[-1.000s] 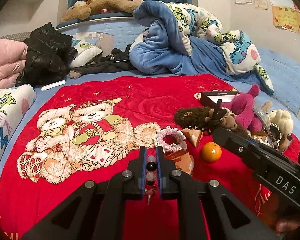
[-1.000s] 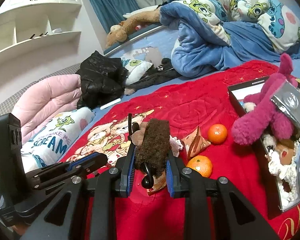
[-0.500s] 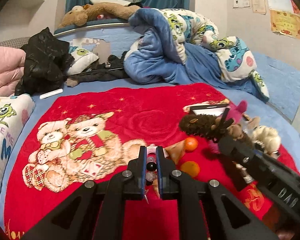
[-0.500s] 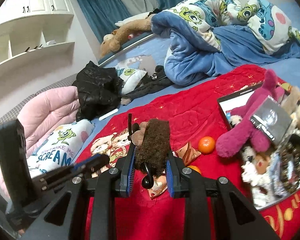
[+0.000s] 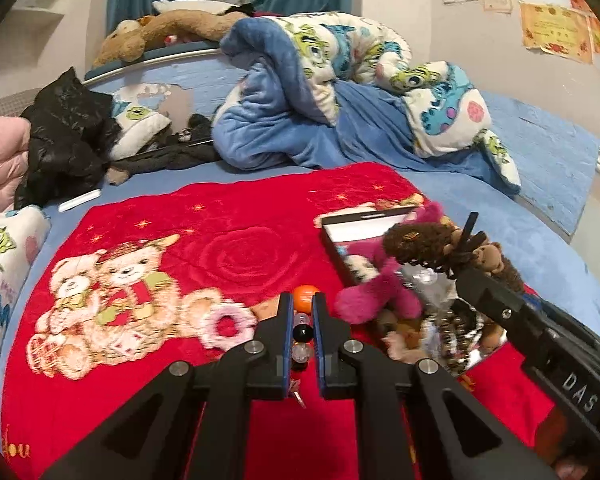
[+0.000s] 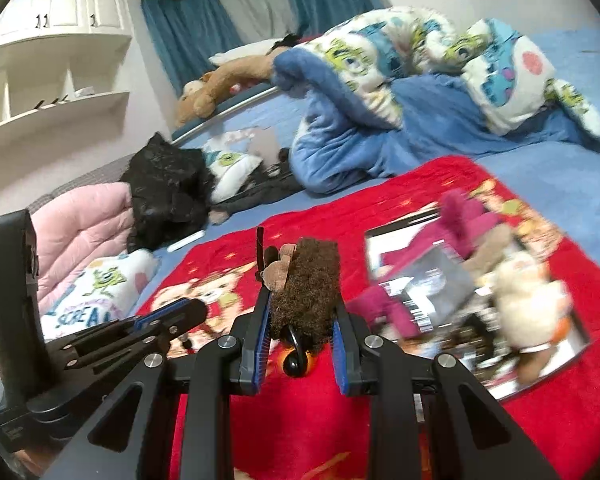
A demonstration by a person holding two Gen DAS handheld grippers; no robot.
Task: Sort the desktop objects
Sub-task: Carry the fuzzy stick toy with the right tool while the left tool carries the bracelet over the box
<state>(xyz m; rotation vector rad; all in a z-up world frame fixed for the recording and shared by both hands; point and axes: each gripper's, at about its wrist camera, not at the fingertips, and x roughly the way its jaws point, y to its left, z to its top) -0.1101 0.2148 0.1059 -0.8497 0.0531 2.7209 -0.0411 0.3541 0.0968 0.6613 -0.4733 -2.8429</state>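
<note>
Since a second ago both grippers have swung rightward toward the box: in the right wrist view the black box (image 6: 540,376) of toys now fills the right side where only its edge showed, and in the left wrist view the right gripper (image 5: 466,264) with its load now hangs over the box rather than short of it.

The right gripper (image 6: 300,320) has its fingers closed about the sides of a brown fuzzy plush keychain (image 6: 306,292), a small bear head and a black ring poking out of it. The left gripper (image 5: 301,312) has its fingers nearly together, pinching a beaded charm (image 5: 302,334) of black and clear beads above the red blanket (image 5: 240,240). One orange (image 5: 305,295) lies on the blanket just beyond the left fingertips.

The box is already heaped: a magenta plush (image 5: 376,280), a cream plush (image 6: 528,296) and shiny packets crowd it. A keychain let go onto that heap could roll off onto the blanket, or knock the magenta plush, which already hangs over the near wall. The beads sit in a thin pinch, so a quick swing might let the charm slip. The two grippers are close together, and a clash could shake either load free.
</note>
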